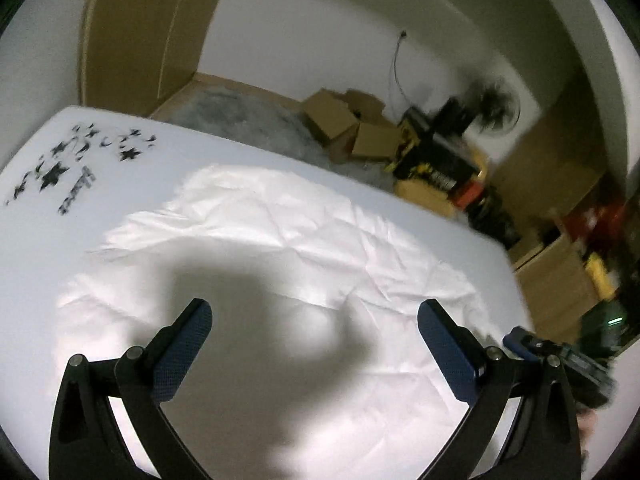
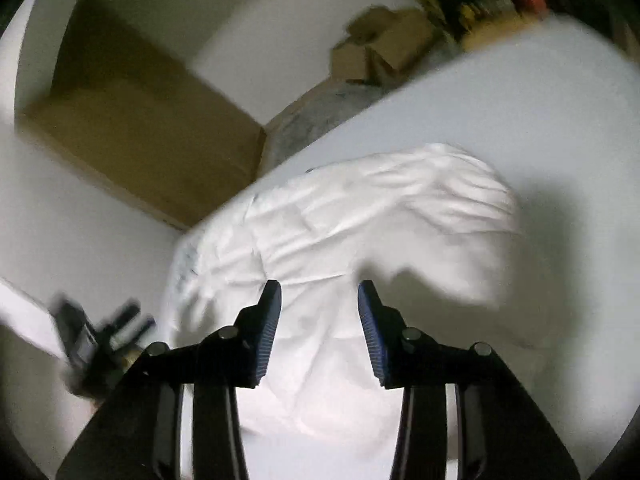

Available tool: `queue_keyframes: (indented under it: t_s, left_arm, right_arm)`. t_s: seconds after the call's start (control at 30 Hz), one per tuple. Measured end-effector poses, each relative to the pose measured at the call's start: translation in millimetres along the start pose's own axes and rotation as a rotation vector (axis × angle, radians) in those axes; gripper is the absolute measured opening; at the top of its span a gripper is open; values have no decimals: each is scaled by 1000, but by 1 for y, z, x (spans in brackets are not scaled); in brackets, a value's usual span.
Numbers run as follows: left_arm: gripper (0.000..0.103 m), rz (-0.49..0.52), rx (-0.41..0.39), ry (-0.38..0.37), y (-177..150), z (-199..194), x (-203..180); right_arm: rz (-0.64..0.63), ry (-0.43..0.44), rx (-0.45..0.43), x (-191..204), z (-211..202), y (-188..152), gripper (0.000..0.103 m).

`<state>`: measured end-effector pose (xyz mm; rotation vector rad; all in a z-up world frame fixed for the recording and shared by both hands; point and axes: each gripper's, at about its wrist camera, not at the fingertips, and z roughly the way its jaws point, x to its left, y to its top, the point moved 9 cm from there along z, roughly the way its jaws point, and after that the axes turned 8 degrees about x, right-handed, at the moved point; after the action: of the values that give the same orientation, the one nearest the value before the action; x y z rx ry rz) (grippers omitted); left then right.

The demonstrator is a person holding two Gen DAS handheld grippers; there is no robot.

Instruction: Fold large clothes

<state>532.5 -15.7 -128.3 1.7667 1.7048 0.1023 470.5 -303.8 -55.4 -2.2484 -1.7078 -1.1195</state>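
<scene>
A large white garment [image 1: 288, 240] lies spread and creased on a white table [image 1: 48, 240]. My left gripper [image 1: 314, 312] is wide open above its near part, empty, casting a dark shadow on the cloth. In the right wrist view the same garment [image 2: 360, 216] lies rumpled on the table [image 2: 560, 128]. My right gripper [image 2: 319, 292] is open above the garment, with nothing between its fingers. The right gripper also shows blurred at the lower right of the left wrist view [image 1: 560, 360].
Black star prints [image 1: 56, 172] mark the table's far left corner. Behind the table stand cardboard boxes [image 1: 348, 128], a large brown board [image 1: 136, 32], a fan [image 1: 496, 108] and clutter along the wall. The other gripper shows blurred at left in the right wrist view [image 2: 100, 332].
</scene>
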Motion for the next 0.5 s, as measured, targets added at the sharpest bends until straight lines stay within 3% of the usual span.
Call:
queue_keyframes:
  t_s: [0.1, 0.17, 0.23, 0.27, 0.33, 0.4, 0.5]
  left_arm:
    - [103, 31, -59, 138, 8, 24, -6]
    - [103, 36, -66, 248, 9, 44, 1]
    - [103, 23, -22, 346, 3, 74, 23]
    - [103, -9, 11, 380, -3, 92, 40]
    - [103, -18, 1, 379, -8, 111, 54]
    - [103, 20, -51, 422, -7, 120, 53]
    - [103, 16, -46, 409, -8, 127, 56]
  right_arm:
    - [-104, -39, -63, 53, 28, 4, 42]
    - [-158, -159, -121, 69, 49, 9, 42]
    - [-206, -265, -106, 69, 86, 9, 42]
    - [-205, -297, -46, 59, 115, 5, 42]
    - [-198, -328, 70, 34, 158, -3, 41]
    - [-227, -349, 44, 27, 167, -1, 41]
    - [-251, -370, 40, 24, 177, 5, 42]
